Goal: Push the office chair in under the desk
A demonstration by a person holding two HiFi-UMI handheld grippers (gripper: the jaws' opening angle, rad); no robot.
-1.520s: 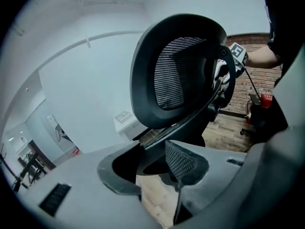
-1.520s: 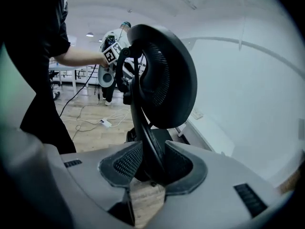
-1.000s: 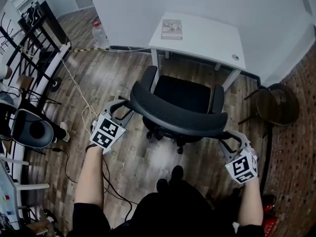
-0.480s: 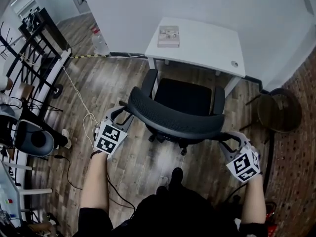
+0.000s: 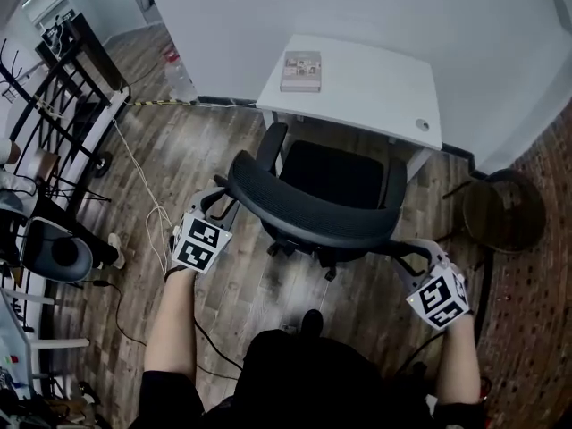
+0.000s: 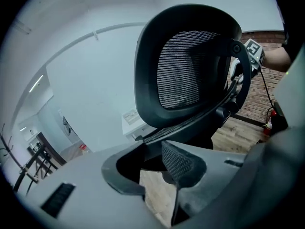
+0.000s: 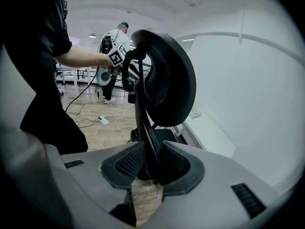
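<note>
The black office chair [image 5: 313, 213] faces the white desk [image 5: 375, 79], with the front of its seat just under the desk's edge. My left gripper [image 5: 223, 199] is at the left end of the mesh backrest [image 6: 190, 70]. Its jaws [image 6: 152, 159] have just been closing and hold the backrest's rim between the pads. My right gripper [image 5: 402, 250] is at the right end. Its jaws [image 7: 152, 168] have also been closing and pinch the thin edge of the backrest [image 7: 167, 80].
A small book [image 5: 301, 71] lies on the desk. A dark round side table [image 5: 505, 208] stands at the right, and a black rack [image 5: 54, 70] and a bottle [image 5: 179, 79] at the left. White cables [image 5: 152, 213] trail over the wood floor near my left arm.
The chair has rolled toward the desk, its seat closer under the edge. Both grippers have moved forward with the backrest.
</note>
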